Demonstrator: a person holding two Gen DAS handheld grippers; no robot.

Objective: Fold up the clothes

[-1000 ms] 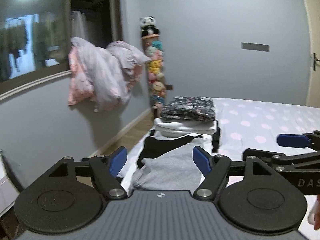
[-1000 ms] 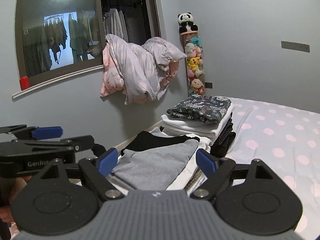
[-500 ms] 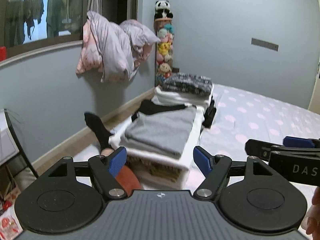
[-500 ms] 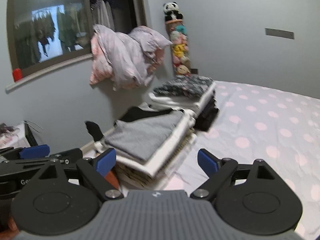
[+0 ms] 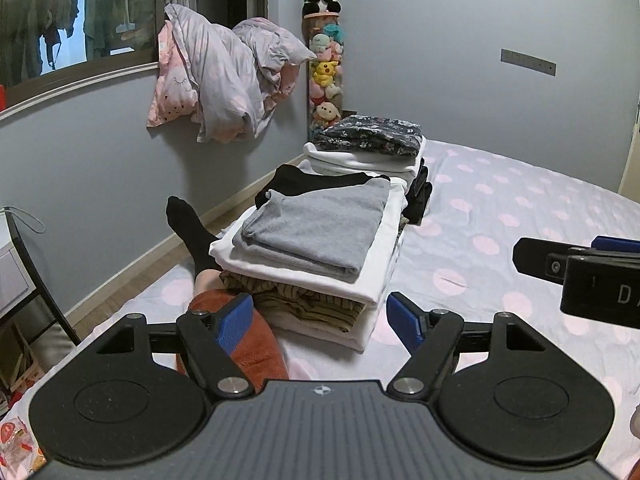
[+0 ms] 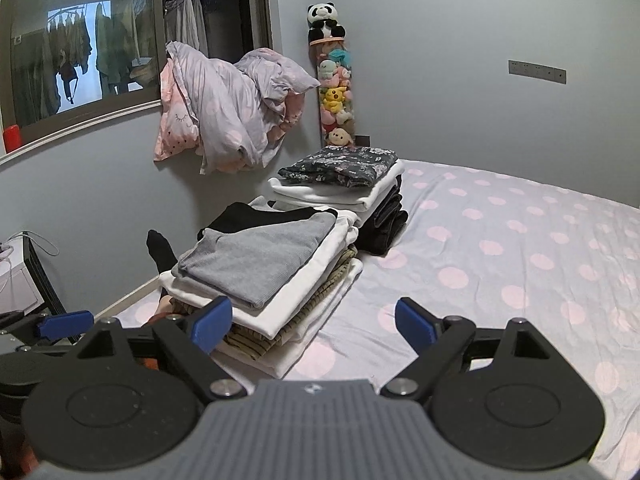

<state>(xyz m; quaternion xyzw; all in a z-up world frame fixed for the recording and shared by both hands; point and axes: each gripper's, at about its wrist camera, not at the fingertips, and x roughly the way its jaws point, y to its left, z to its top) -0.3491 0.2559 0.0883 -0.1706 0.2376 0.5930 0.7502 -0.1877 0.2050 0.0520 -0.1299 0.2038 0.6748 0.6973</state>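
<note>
Both hand-held grippers, left hand-held gripper (image 5: 320,322) and right hand-held gripper (image 6: 314,325): black arms, blue pads, silver screws, ribbed grey body. Person's wearing a black sock (image 5: 188,228).

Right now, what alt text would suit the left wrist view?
Two stacks of folded clothes sit on a polka-dot bed, a grey top uppermost on the nearer. The open, empty left tool fills the foreground.

I see blue fingers (image 5: 236,322) on my black left gripper (image 5: 320,322). Bed sheet (image 5: 520,208): pale lilac w/ pink dots. Near stack: grey top (image 5: 316,228) over white folds (image 5: 304,276), olive striped piece (image 5: 304,306) under. Far stack: dark floral garment (image 5: 370,136), white, then black. Black sock (image 5: 188,228), rust-orange trouser leg (image 5: 256,352). Walls grey-blue. Panda plush (image 6: 325,20) b/w.
</note>
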